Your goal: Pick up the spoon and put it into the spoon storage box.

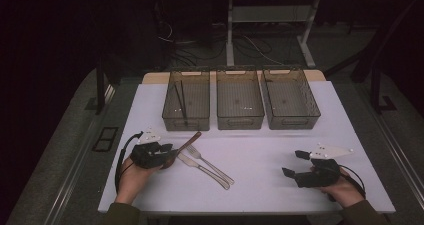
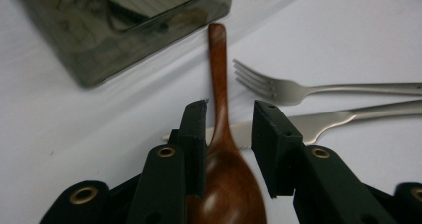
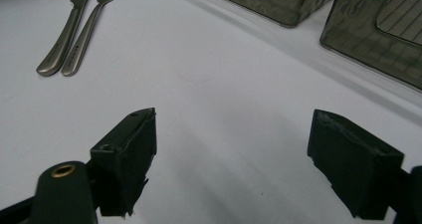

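Nearest me, my left gripper [image 2: 228, 117] has its jaws a little apart around the neck of the wooden spoon [image 2: 222, 149]. The left pad seems to touch the spoon, while a clear gap shows at the right pad, so it isn't clamped. The spoon lies flat on the white table [image 1: 260, 185], bowl toward me, handle pointing at the bins. My right gripper [image 3: 231, 159] sits near the table's right front with its jaws wide apart over bare tabletop.

Just beside the spoon lie 1 fork [image 2: 278, 88] and 1 knife [image 2: 318, 122], side by side; the knife's blade runs under the spoon's neck. That makes 3 pieces of cutlery on the table.

Farther back stand 3 smoky see-through bins in a row. The left bin [image 1: 186, 99] holds thin dark sticks, which I can't count. The middle bin [image 1: 239, 99] and right bin [image 1: 291, 98] look bare inside.
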Available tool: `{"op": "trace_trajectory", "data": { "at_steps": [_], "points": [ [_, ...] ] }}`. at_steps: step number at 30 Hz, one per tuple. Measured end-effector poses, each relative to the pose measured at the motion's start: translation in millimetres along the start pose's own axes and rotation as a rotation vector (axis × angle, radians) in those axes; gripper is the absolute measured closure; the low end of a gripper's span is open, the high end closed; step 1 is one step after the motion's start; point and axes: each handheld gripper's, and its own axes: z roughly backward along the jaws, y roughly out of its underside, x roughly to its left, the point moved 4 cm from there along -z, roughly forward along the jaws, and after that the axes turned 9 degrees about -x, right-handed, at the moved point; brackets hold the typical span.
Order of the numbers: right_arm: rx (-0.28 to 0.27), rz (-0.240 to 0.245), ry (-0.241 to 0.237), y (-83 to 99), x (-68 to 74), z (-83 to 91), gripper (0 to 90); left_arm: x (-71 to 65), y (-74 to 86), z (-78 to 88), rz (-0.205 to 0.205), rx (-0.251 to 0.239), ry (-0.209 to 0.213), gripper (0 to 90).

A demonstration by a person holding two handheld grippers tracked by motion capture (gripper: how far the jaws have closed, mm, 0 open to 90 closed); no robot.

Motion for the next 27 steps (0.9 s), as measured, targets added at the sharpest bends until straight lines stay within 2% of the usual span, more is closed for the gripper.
{"op": "trace_trajectory", "data": {
  "at_steps": [4, 10, 14, 27],
  "points": [
    [-0.002, 0.001, 0.002, -0.1, -0.3, 0.3, 19.6, 3.1, 6.0, 3.7, 0.024, 0.015, -0.008, 60.0],
    [-0.004, 0.005, 0.002, -0.3, -0.3, 0.5, 19.6, 5.4, 13.2, 7.0, 0.032, 0.047, -0.017, 50.8],
    [-0.003, 0.007, 0.001, -0.5, -0.1, 0.5, 19.6, 4.9, 15.5, 6.0, 0.043, 0.056, -0.012, 47.8],
    [-0.003, 0.009, 0.002, -0.5, -0.2, 0.7, 19.5, 1.2, 20.6, 2.7, 0.016, 0.116, -0.014, 45.9]
  ]
}}
